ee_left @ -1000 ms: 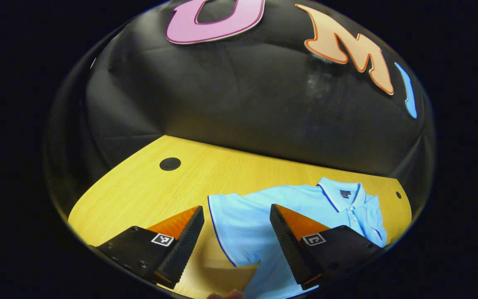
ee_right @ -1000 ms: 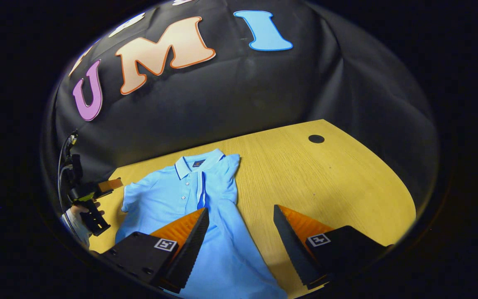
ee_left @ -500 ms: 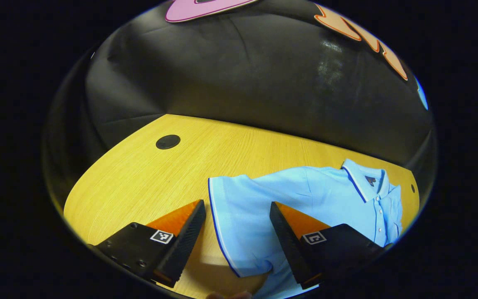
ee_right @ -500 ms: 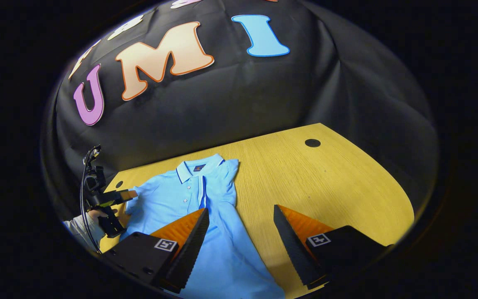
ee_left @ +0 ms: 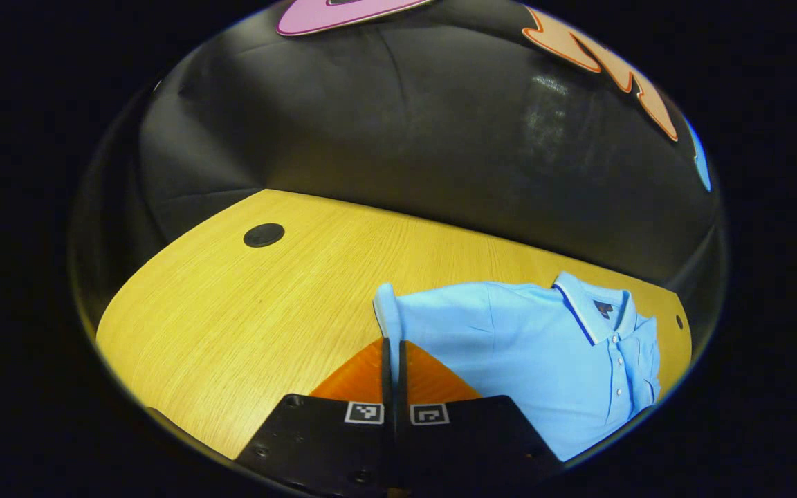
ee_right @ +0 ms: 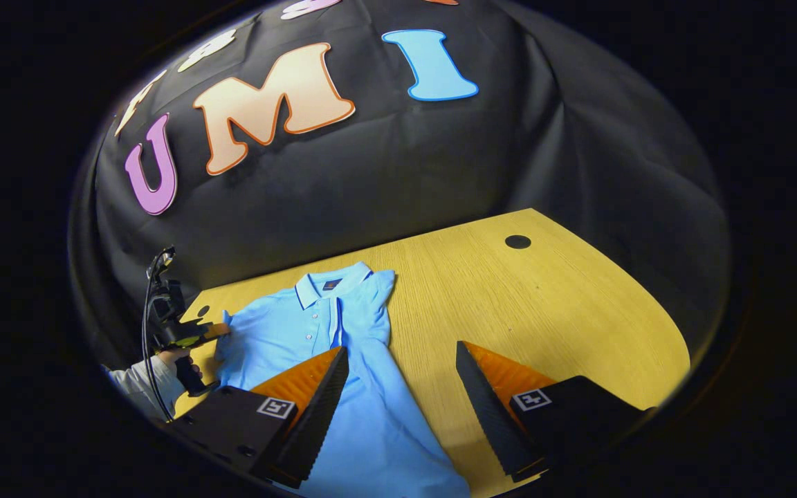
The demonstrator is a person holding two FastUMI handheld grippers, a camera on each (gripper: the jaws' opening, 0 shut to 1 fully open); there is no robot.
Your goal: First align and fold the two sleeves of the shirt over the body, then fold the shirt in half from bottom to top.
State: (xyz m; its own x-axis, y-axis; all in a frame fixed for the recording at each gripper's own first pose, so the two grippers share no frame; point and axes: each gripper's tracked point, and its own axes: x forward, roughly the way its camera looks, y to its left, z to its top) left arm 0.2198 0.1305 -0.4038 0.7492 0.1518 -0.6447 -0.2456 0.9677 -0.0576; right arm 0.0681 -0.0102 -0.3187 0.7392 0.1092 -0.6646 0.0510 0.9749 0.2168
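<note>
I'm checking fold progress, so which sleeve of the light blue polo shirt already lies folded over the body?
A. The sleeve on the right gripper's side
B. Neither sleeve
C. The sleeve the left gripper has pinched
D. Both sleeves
A: in the right gripper view that sleeve lies over the light blue polo shirt, while the left gripper only pinches the other sleeve at its edge.

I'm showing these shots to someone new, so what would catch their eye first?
A light blue polo shirt lies on the yellow wooden table, one sleeve already folded over the body. The left gripper is shut on the other sleeve at the shirt's edge. The right gripper hangs open above the shirt's lower part.
</note>
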